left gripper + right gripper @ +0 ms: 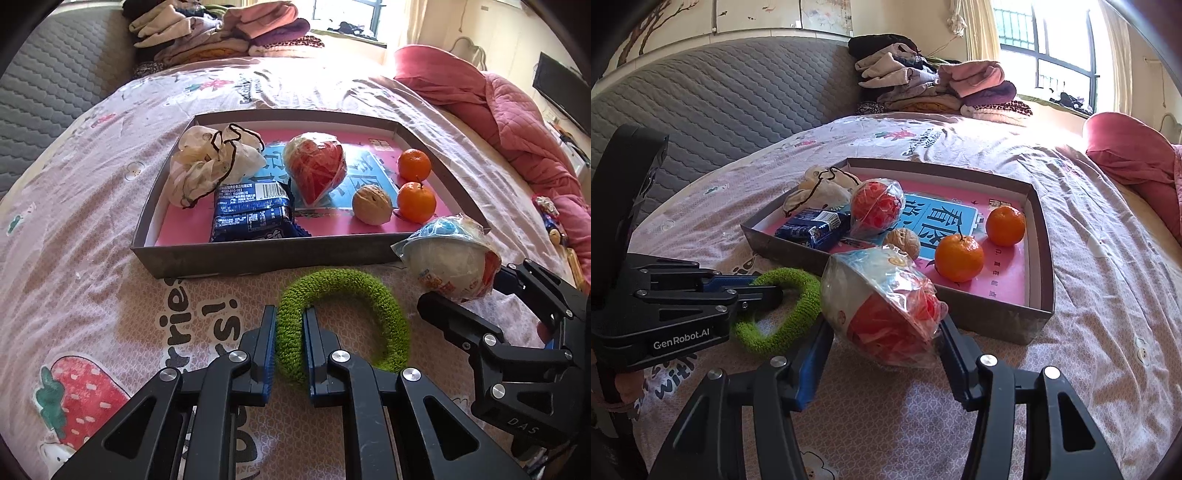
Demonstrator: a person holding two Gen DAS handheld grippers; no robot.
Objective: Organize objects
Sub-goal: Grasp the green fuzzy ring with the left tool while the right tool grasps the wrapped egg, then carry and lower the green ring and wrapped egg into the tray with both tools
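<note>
Left gripper (290, 343): I have it clamped on the green knitted ring (343, 317), which lies on the bedsheet (92, 288) just before the tray (258, 254).
Right gripper (882, 354): my jaws close around the wrapped ball (882, 310).
Slip risk: the ball's crinkly film could slide.
Snag risk: the soft ring may droop onto the tray wall.
Crowding: tangerines (958, 256), walnut (903, 242) could get knocked.
</note>
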